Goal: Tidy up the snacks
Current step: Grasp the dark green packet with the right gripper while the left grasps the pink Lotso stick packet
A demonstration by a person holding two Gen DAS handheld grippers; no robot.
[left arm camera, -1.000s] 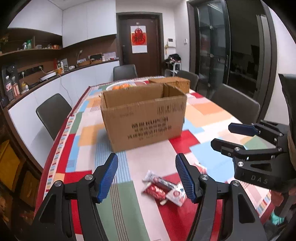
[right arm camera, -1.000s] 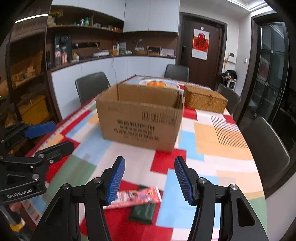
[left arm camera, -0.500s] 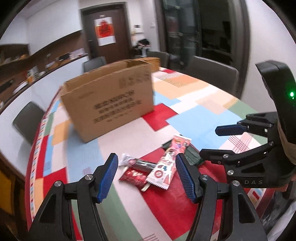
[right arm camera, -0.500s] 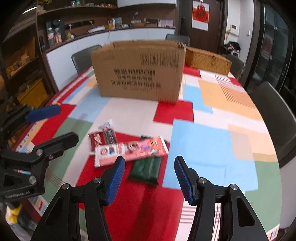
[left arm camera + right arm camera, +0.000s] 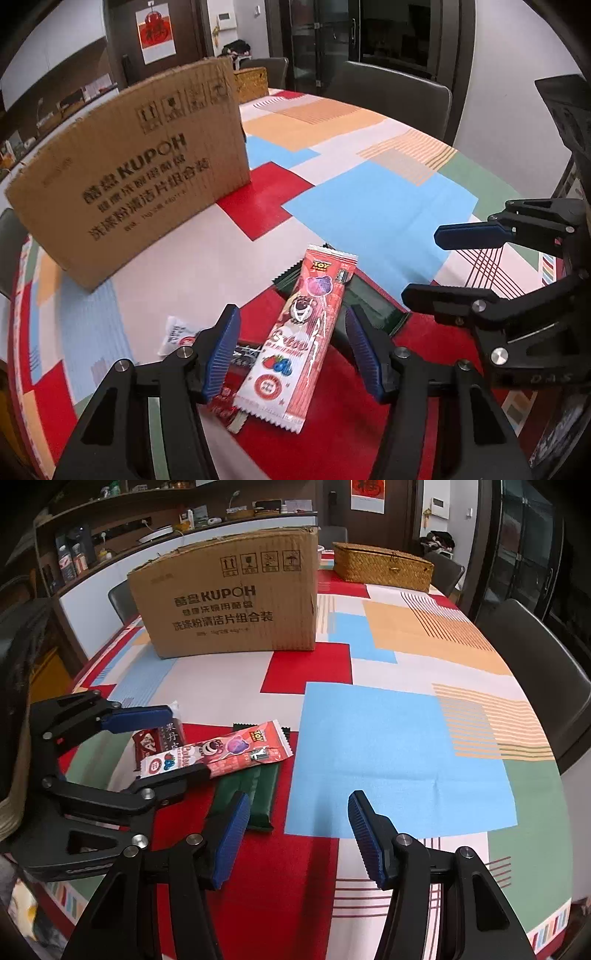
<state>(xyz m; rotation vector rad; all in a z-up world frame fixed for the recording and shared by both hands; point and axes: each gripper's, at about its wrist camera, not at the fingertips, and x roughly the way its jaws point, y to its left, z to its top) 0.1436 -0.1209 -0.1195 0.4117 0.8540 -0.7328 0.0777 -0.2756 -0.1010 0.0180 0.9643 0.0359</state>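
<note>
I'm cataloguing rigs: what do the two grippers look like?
Both match: matte black angular frames with triangular cut-outs and silver rivets, and ribbed blue pads on the fingers. The left gripper shows no lettering here; the right gripper bears faint "DAS" lettering in the left view. No cables or sleeves show.

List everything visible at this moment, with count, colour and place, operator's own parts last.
pink snack packet: 1, pink-red, atop the pile, between the left tongs' fingers
green packet: 1, dark green, under the pink one
red-brown snack packets: at least 2, left of the pile
cardboard box: 1, brown, behind the snacks
wicker box: 1, tan, far end
tablecloth: 1, multicolour patchwork
chairs: several, dark, around the table
left tongs: open, over the pink packet
right tongs: open, empty
</note>
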